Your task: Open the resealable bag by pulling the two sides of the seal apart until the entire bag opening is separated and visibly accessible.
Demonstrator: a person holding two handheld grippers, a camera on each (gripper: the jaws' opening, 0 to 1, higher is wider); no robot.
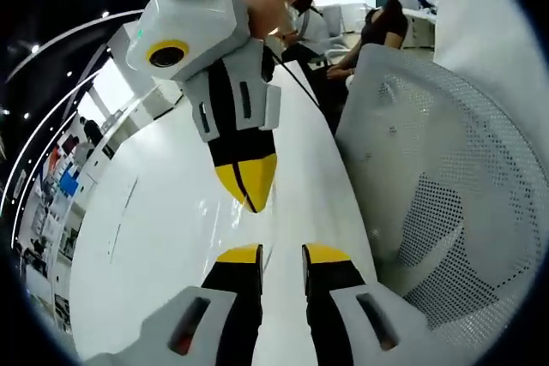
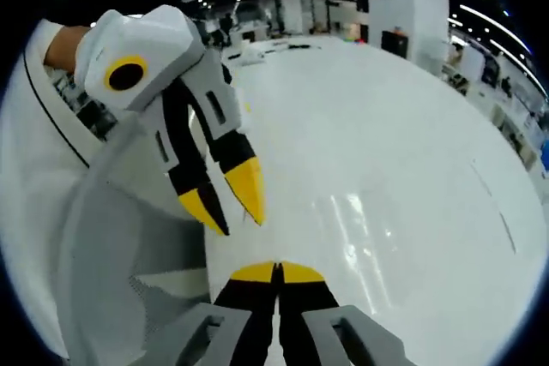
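In the left gripper view, the left claw [image 1: 282, 255], black with yellow tips and grey housings, rises from the bottom edge with its two jaws set apart, a strip of the glossy white counter [image 1: 163, 237] showing between them and nothing held; just beyond it the right claw [image 1: 248, 186] hangs tip-down from a white and grey body, its yellow tips pressed together into a point with nothing visible between them, and a person's hand [image 1: 273, 2] grips it at the top; to the right stands a white perforated mesh chair back [image 1: 455, 203], close beside the counter edge; farther off seated people [image 1: 377, 23] appear in a bright hall. In the right gripper view, the right claw [image 2: 276, 272] rises from the bottom with its yellow tips meeting along a thin seam, gripping nothing that can be seen; just past it the left claw [image 2: 227, 199] points down toward the counter [image 2: 386, 169], its two yellow tips slightly parted and empty; a white sleeve [image 2: 34, 186] and the grey chair [image 2: 129, 255] lie to the left; the resealable bag cannot be made out on the counter in either view; dark ceiling with light strips lies beyond.
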